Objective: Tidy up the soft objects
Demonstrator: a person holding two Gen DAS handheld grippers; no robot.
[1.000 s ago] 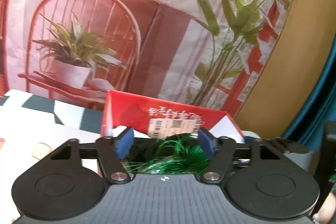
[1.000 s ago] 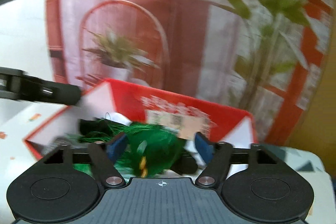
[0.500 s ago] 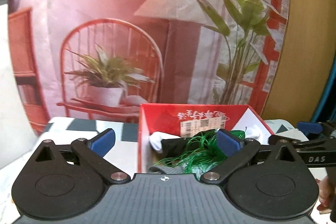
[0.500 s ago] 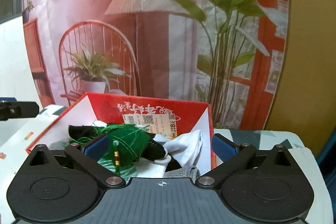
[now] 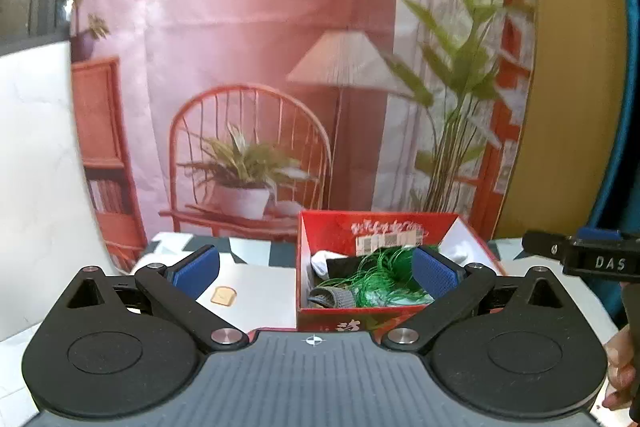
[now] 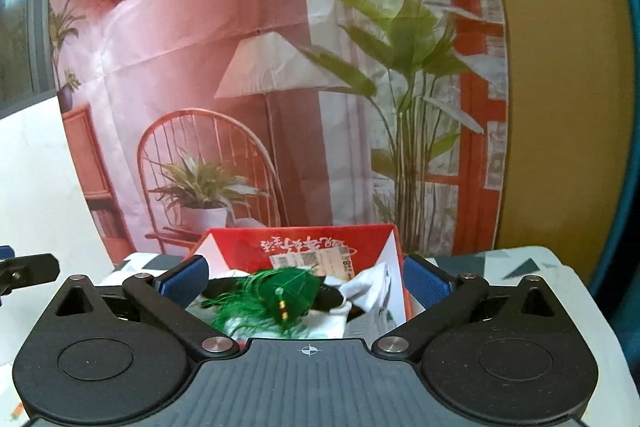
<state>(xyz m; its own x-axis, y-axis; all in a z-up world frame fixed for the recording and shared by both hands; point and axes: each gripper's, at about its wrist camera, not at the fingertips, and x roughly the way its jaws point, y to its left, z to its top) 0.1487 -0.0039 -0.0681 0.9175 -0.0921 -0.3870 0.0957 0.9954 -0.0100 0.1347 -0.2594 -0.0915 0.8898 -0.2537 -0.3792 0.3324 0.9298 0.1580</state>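
Observation:
A red cardboard box point(image 5: 340, 233) stands on the table and holds soft things: a green tassel point(image 5: 384, 275), a grey item point(image 5: 332, 297), black cloth and white cloth. In the right wrist view the same red box point(image 6: 240, 247) shows the green tassel point(image 6: 276, 291) lying on top, with white cloth point(image 6: 372, 287) beside it. My left gripper point(image 5: 316, 269) is wide open, back from the box, nothing between its blue pads. My right gripper point(image 6: 304, 277) is also wide open and empty, just in front of the box.
A printed backdrop point(image 5: 280, 67) with a chair, lamp and plants hangs behind the table. A white sheet with a toast picture point(image 5: 224, 295) lies left of the box. The right gripper's finger point(image 5: 580, 255) and a person's hand point(image 5: 620, 367) show at the right edge.
Both grippers opened wide, letting go of the green tassel into the box, and drew back and up. The box now sits smaller and farther off in both views.

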